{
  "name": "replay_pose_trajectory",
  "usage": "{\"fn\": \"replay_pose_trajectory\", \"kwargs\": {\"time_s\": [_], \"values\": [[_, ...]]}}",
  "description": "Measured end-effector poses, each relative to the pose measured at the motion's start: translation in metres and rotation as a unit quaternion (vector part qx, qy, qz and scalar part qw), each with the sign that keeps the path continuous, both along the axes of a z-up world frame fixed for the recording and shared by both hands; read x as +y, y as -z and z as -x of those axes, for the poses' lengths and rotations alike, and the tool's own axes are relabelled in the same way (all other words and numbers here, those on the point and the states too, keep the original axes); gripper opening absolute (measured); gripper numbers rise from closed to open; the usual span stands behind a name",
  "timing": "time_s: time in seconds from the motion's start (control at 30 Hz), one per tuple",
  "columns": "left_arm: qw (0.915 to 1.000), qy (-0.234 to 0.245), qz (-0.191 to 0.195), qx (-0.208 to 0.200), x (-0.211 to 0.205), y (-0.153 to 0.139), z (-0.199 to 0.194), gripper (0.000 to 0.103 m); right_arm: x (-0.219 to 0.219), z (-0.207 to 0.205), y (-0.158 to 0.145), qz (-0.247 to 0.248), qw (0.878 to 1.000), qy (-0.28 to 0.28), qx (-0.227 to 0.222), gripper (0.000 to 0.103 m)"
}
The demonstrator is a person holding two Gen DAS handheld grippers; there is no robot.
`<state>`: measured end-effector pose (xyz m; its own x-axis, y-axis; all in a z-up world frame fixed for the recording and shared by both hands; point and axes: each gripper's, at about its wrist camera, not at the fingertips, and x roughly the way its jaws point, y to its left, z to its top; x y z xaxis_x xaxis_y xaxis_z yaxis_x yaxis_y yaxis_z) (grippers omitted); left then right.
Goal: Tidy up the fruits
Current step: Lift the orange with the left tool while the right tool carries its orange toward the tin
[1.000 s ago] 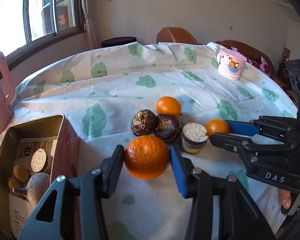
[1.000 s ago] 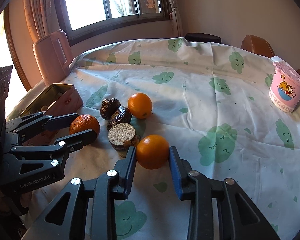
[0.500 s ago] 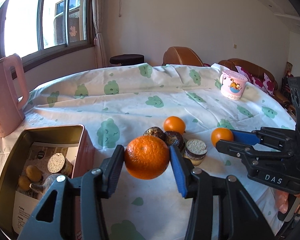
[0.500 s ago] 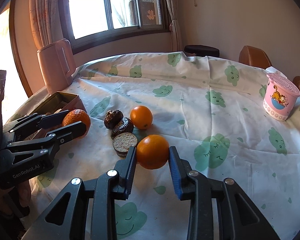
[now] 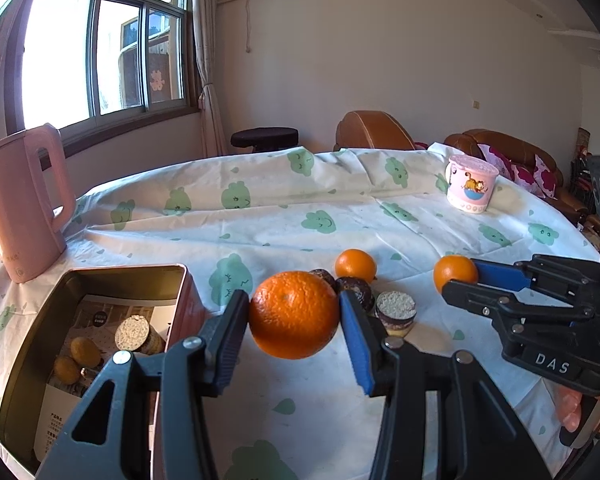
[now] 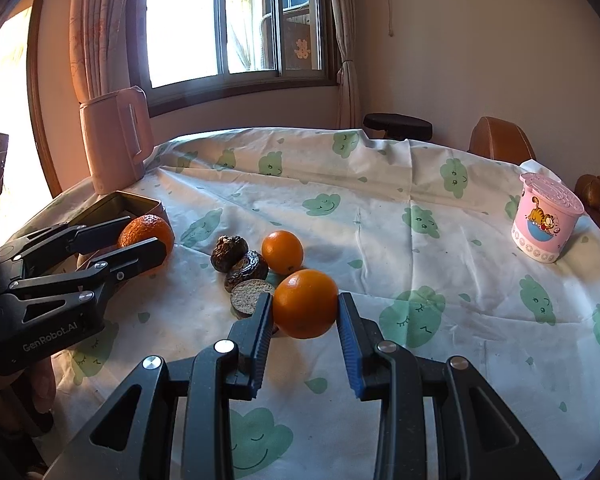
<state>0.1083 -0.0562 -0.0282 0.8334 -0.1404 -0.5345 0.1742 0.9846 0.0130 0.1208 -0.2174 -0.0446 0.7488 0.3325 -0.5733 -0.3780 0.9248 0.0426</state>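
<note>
1. My left gripper [image 5: 294,316] has its jaws clamped on a large orange [image 5: 294,314], lifted beside the open tin [image 5: 32,344].
2. My right gripper [image 6: 305,306] jaws grip a smaller orange [image 6: 305,303] above the table [image 6: 420,240].
3. Only the left view shows fruit inside the tin.

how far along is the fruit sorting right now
Done: the tin holds a few small fruits. In hand: the left gripper grips a large orange and the right gripper grips a smaller orange. Left: one orange and three dark fruits on the cloth.
</note>
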Motion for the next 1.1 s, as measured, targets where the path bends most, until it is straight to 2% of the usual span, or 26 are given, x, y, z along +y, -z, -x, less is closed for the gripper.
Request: {"fn": "replay_pose_trajectory", "kwargs": {"time_s": [1.1], "values": [[0.9983, -0.021, 0.005, -0.055, 0.005, -0.010, 0.017, 0.049, -0.006, 0.020, -0.011, -0.010, 0.998, 0.013, -0.062, 0.034]]}}
